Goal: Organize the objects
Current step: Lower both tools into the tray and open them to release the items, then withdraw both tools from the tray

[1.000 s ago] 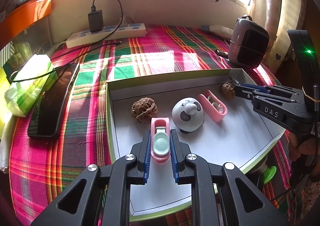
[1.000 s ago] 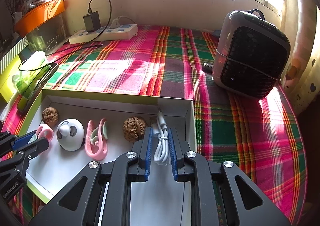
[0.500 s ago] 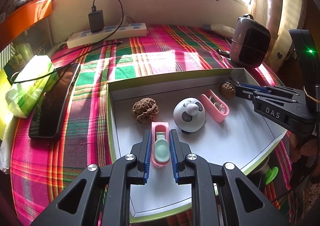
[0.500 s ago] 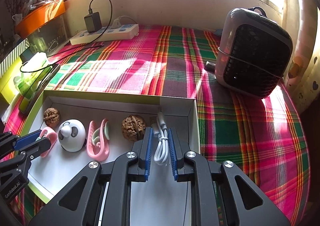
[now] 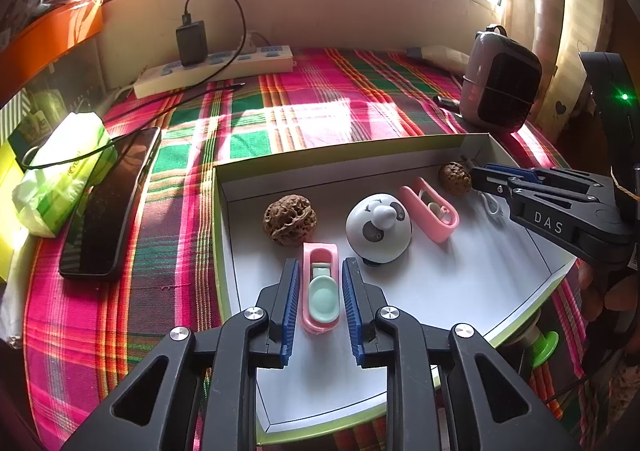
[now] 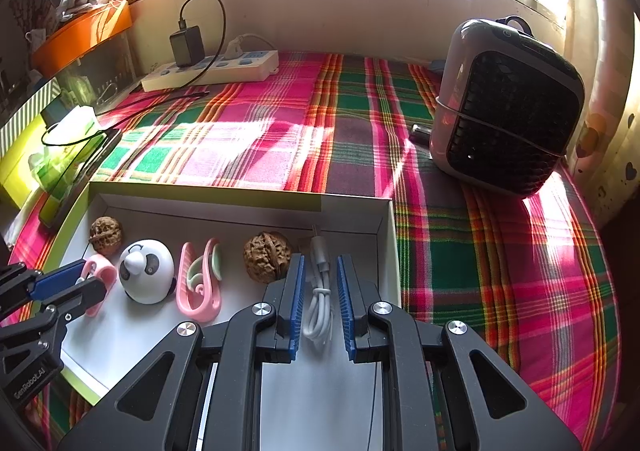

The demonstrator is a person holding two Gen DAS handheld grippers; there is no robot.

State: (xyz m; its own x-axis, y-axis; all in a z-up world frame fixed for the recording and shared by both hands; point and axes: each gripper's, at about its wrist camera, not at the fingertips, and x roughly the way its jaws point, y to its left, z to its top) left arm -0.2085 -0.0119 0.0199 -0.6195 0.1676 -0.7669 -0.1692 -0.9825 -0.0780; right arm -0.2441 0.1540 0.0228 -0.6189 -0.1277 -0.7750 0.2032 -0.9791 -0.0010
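2 grippers hover over the white tray (image 5: 520, 283); the left gripper (image 5: 320, 301) is opening, releasing the pink clip (image 5: 320, 291) at 6 o'clock, now placed; the right gripper (image 6: 319, 301), narrow before, now looks open around the white cable (image 6: 319, 291)

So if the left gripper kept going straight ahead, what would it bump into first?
Probably the pink clip lying between the opening jaws of the left gripper, on the floor of the white box.

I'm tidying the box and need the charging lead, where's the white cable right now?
In the right wrist view the white cable lies coiled in the box, at its right end, between the right tongs, just right of a walnut.
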